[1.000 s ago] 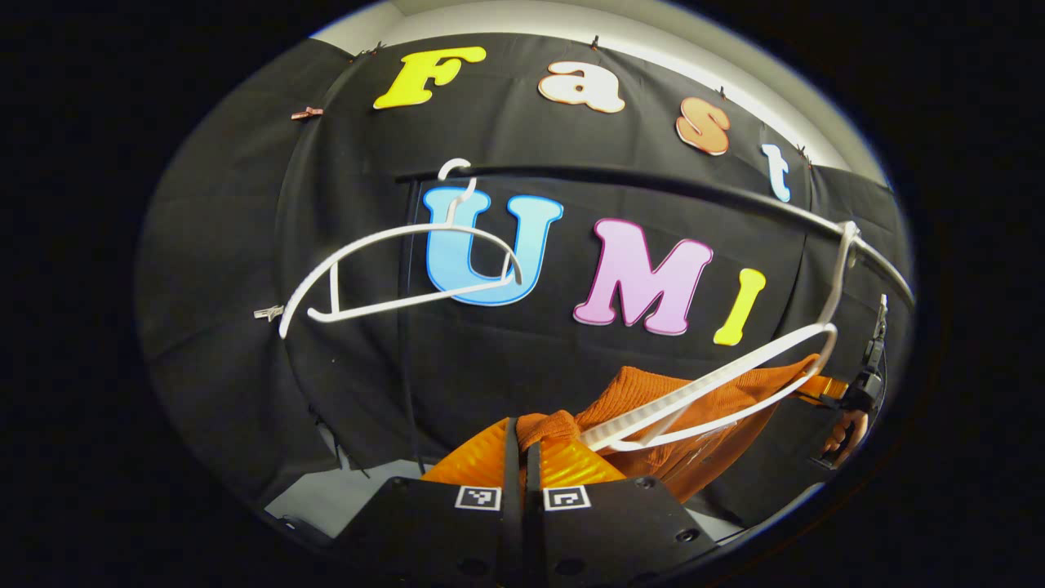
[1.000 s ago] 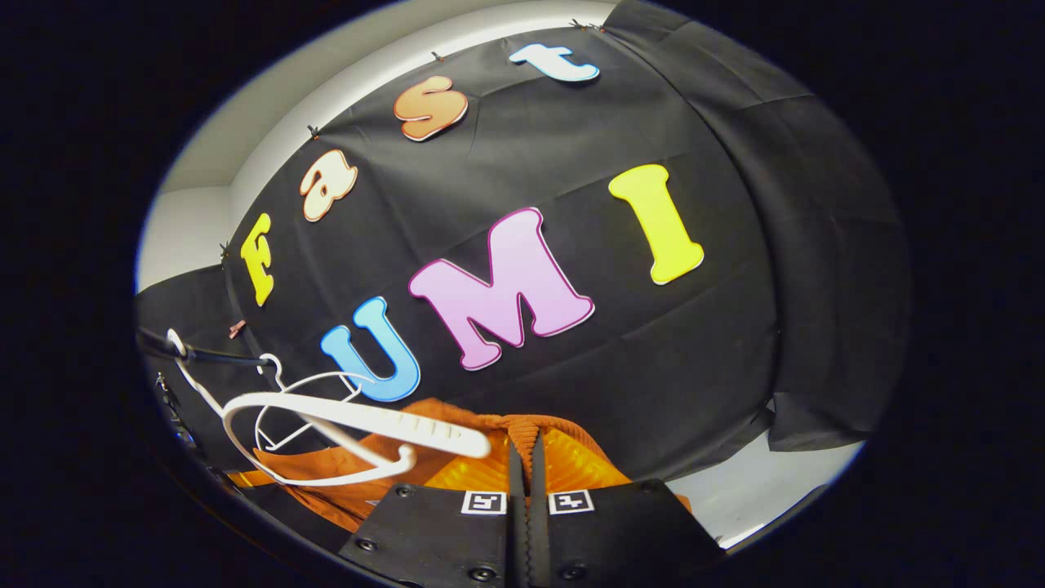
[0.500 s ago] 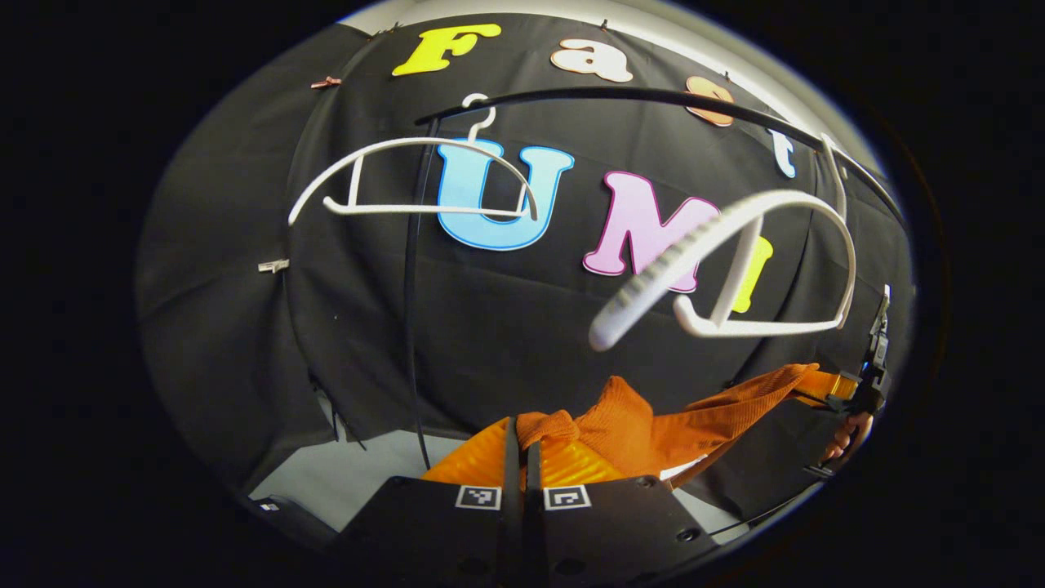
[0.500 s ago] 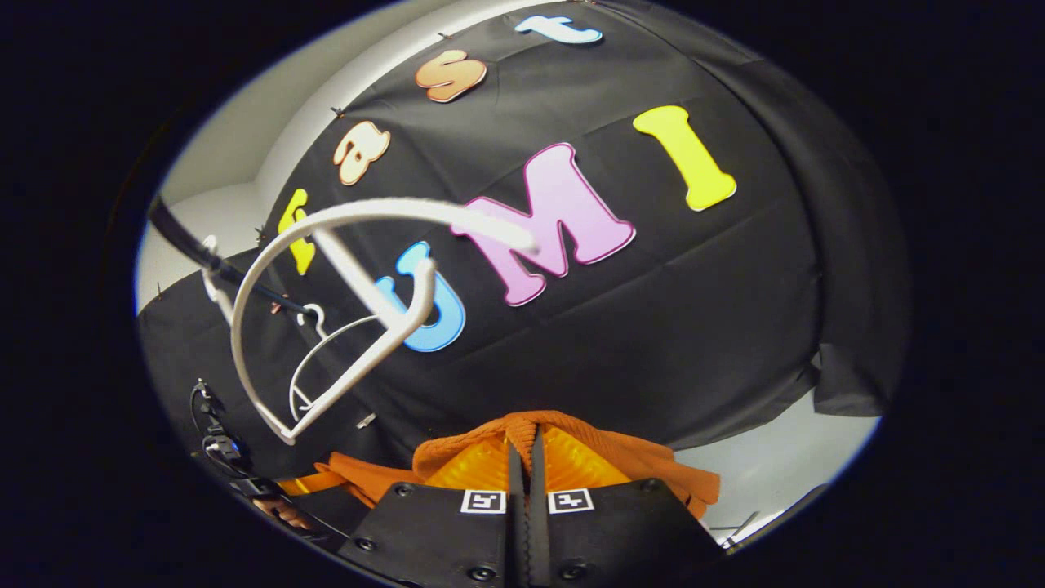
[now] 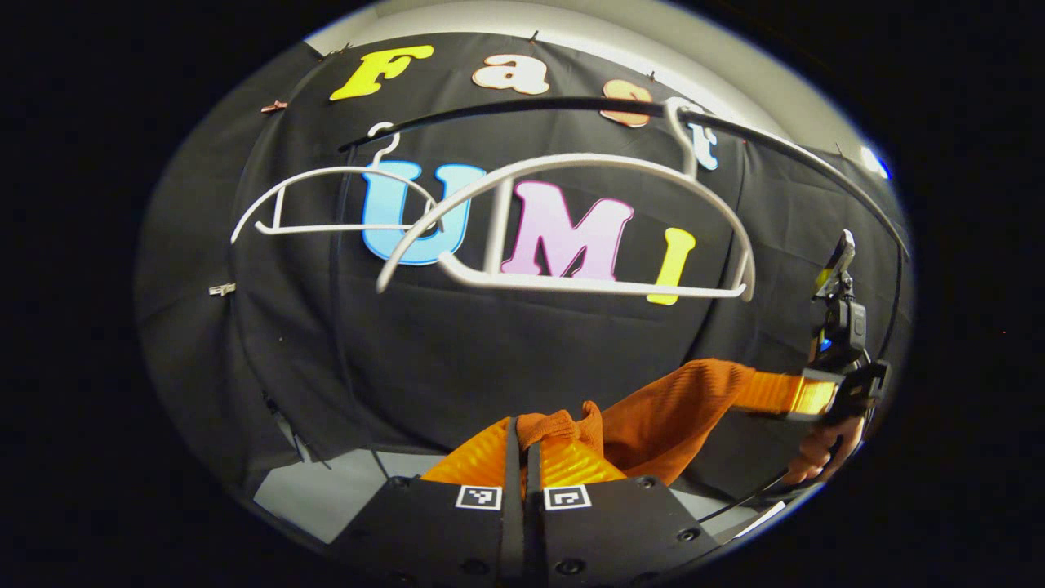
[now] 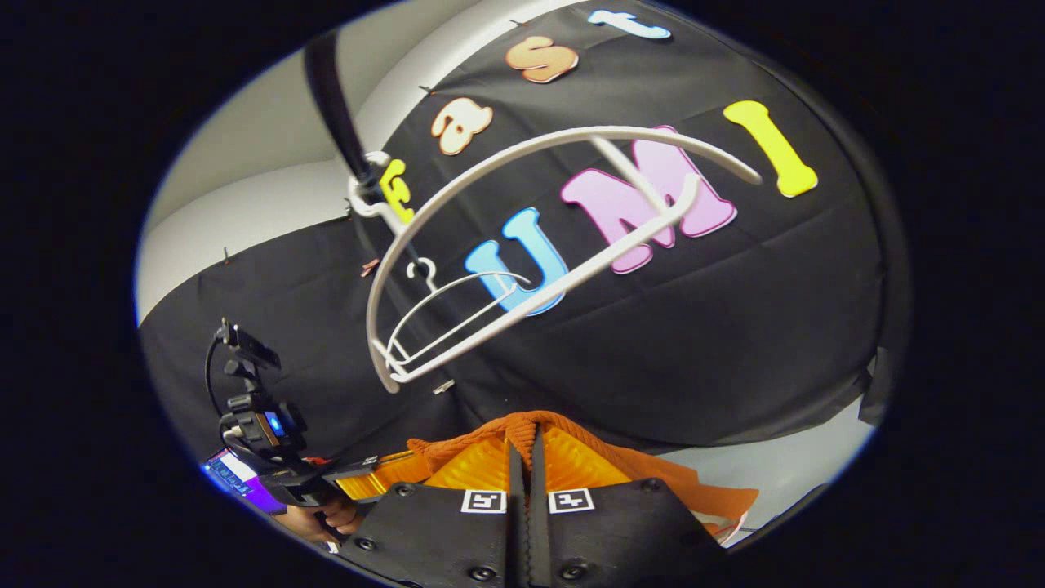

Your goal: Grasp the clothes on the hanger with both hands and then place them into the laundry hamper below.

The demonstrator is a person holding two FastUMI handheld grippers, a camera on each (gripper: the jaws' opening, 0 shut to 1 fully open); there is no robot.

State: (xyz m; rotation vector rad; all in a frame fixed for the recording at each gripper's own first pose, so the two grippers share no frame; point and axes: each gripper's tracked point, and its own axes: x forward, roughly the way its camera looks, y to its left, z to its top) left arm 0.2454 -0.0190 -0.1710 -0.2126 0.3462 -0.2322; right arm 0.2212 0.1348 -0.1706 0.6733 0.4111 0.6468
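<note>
Both grippers are clenching the orange knit garment (image 5: 669, 404): the left gripper (image 5: 523, 437) and right gripper (image 6: 523, 437) are each pinching an edge, fingers nearly together. It is stretching below 2 bare white hangers (image 5: 571, 220) on the rail (image 5: 522, 106); its lower part is hidden.

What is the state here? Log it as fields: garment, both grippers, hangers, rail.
garment: orange knit garment, off the hanger, stretched between the two grippers
left gripper: shut on the garment's near end
right gripper: shut on the garment's other end
near hanger: white, bare, hooked on the rail
far hanger: white, bare, hooked on the rail
rail: dark bar above the garment
hamper: not seen
</note>
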